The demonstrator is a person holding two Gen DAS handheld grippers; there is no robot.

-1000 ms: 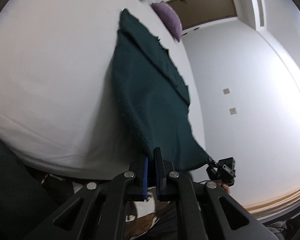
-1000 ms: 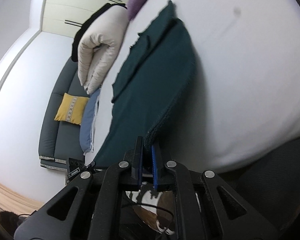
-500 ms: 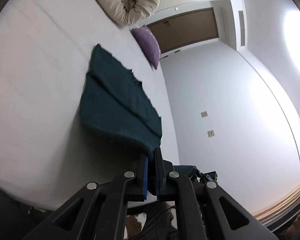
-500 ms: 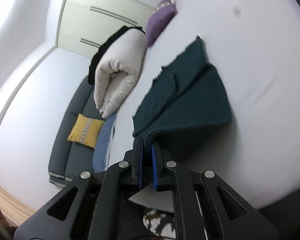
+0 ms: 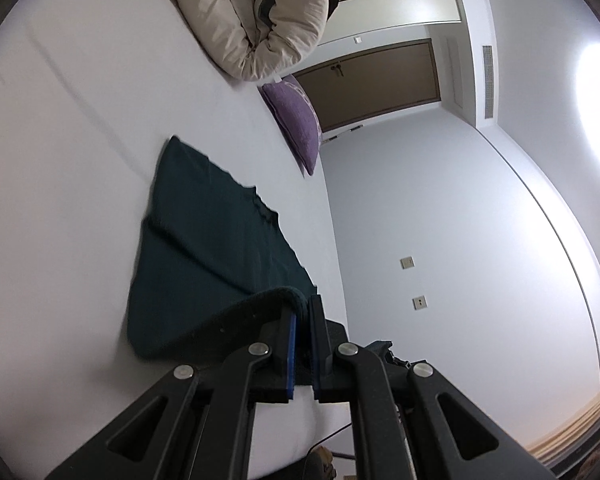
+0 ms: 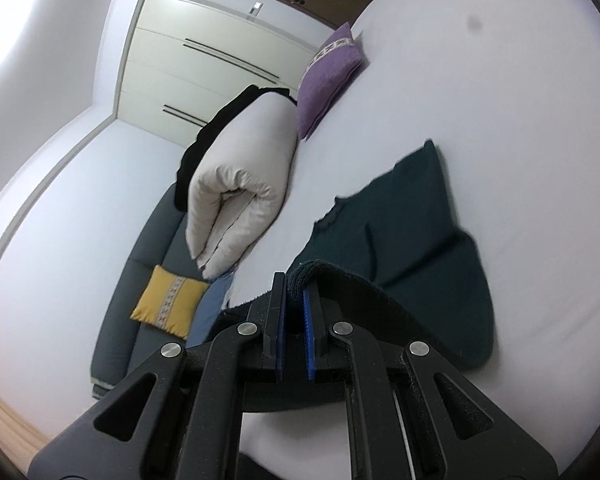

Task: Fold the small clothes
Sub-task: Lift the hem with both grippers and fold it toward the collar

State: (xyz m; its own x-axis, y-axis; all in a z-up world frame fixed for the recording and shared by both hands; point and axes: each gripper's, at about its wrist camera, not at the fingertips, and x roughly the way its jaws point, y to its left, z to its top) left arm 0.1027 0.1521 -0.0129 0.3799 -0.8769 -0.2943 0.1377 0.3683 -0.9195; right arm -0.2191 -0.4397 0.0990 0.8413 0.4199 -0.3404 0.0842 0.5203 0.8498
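A dark green knit garment (image 5: 204, 240) lies on the white bed (image 5: 60, 160), its far part flat and its near hem lifted and curled over. My left gripper (image 5: 302, 312) is shut on one near corner of the hem. In the right wrist view the same garment (image 6: 412, 220) shows, and my right gripper (image 6: 294, 284) is shut on the other near corner, which arches over the fingers. Both held corners hang above the near part of the garment.
A rolled beige duvet (image 5: 256, 12) and a purple cushion (image 5: 296, 124) lie at the far end of the bed. A grey sofa (image 6: 140, 280) with a yellow cushion (image 6: 168, 304) stands beside the bed. A wall (image 5: 440, 240) runs along the other side.
Both grippers have carried the near hem up and forward toward the far end of the bed. The garment, first hanging stretched off the edge, now lies on the bed with its near part doubling over.
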